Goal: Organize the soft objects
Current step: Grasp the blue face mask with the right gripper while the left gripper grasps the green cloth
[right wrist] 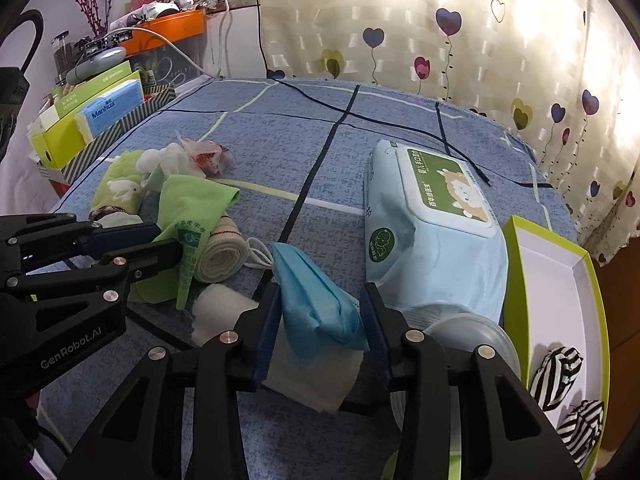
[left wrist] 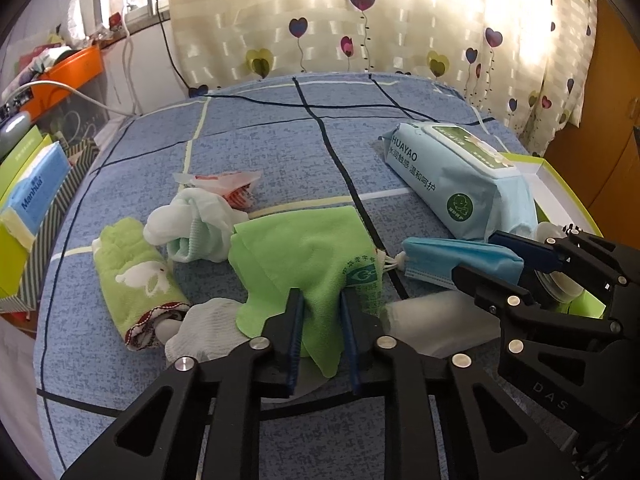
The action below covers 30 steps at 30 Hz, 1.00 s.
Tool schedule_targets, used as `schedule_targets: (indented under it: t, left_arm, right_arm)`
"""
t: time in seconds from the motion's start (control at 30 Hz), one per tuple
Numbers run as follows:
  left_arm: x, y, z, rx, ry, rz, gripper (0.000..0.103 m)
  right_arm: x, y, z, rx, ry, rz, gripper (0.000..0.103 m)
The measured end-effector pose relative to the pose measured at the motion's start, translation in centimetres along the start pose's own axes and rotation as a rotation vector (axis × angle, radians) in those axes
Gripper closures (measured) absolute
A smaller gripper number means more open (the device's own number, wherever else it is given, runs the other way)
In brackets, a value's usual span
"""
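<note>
The left tool is clamped on the near edge of the thin lime-green microfibre cloth, which bunches between its blue pads. The right tool has the crumpled light-blue disposable face mask between its fingers; the pads seem to press its sides, though the folds make the contact hard to judge.

Both soft things lie on the blue checked bedspread, on the near side of the pale-blue pack of wet wipes: the mask just beside the pack's near end, the cloth further to the left of it. The green-rimmed open white cardboard box, holding striped fabric, sits right of the pack and looks the likely destination.

To do this step well, lift each piece straight up until its trailing corners clear the neighbouring rolled towels, keeping the two tools apart so the mask's ear loops do not snag the cloth.

The cloth's long axis runs away from the left tool towards the curtain; the mask's runs from the right tool up and leftwards, loops at the far end.
</note>
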<state>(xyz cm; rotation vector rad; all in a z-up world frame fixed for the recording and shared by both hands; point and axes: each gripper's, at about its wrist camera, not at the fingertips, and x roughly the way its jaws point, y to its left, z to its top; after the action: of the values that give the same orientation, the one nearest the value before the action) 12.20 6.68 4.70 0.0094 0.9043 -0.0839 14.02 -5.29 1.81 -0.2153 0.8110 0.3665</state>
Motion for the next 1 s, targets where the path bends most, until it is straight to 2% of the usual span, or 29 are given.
schedule_targets:
  t: [0.07,0.2,1.0]
  left_arm:
    - [-0.2,0.0,0.0,0.001,-0.013,0.005,0.094]
    - [-0.5,0.1,0.1,0.000,-0.023,0.011,0.097]
    - [-2.8,1.3,0.6,-0.048,-0.087,0.009,0.097]
  right_arm:
    - [-0.1,0.0,0.0,-0.002,-0.002,0.002,0.073]
    - [-0.2,0.2,0.0,-0.010,-0.006,0.006,0.079]
    - [-2.2,0.4,0.4,0.012,-0.074,0.014,0.083]
